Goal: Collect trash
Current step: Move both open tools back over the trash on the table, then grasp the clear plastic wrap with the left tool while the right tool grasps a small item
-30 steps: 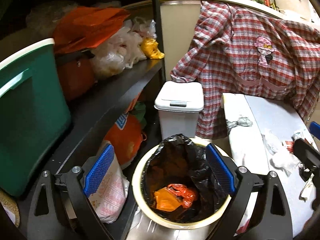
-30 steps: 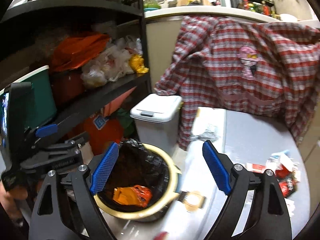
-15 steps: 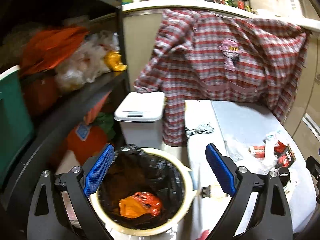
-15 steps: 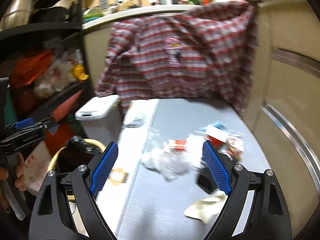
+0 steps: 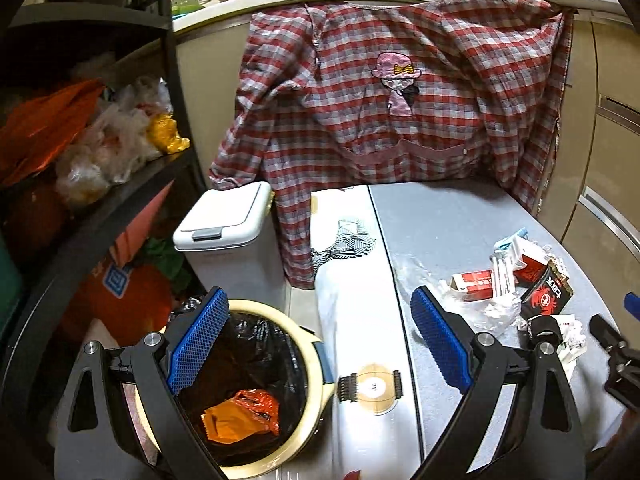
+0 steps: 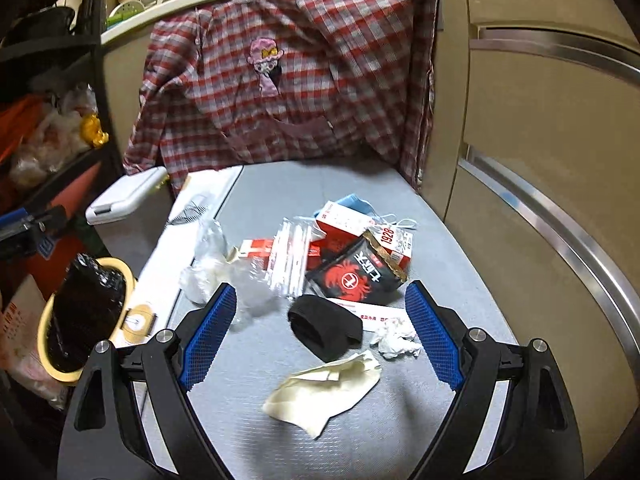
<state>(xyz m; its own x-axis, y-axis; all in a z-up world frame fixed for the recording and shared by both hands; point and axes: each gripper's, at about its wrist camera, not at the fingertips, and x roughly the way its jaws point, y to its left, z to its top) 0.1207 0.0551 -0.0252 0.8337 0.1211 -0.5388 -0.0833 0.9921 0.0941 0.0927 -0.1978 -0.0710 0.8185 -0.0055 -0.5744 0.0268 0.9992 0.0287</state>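
A cream bin with a black liner [image 5: 316, 352] stands left of the grey table [image 6: 280, 184] and holds an orange wrapper [image 5: 240, 414]; the bin also shows in the right wrist view [image 6: 48, 324]. My left gripper [image 5: 316, 344] is open and empty above the bin's right rim. My right gripper [image 6: 318, 332] is open and empty over a trash pile: a black pouch [image 6: 352, 276], red-and-white boxes [image 6: 344, 220], clear plastic [image 6: 248, 280], a black sock [image 6: 324, 328], crumpled tissue [image 6: 394, 340] and a cream glove [image 6: 324, 392]. The pile also shows in the left wrist view [image 5: 516, 280].
A plaid shirt [image 5: 392, 92] hangs behind the table. A white lidded bin [image 5: 228, 224] stands beside a black shelf [image 5: 100, 208] packed with bags. Beige cabinet doors [image 6: 540, 128] run along the right. A round sticker [image 5: 374, 388] lies on the white strip at the table's left edge.
Both grippers have swung to the right, away from the bin. The right gripper now faces the trash pile on the table; the left has moved from over the bin toward its right rim.
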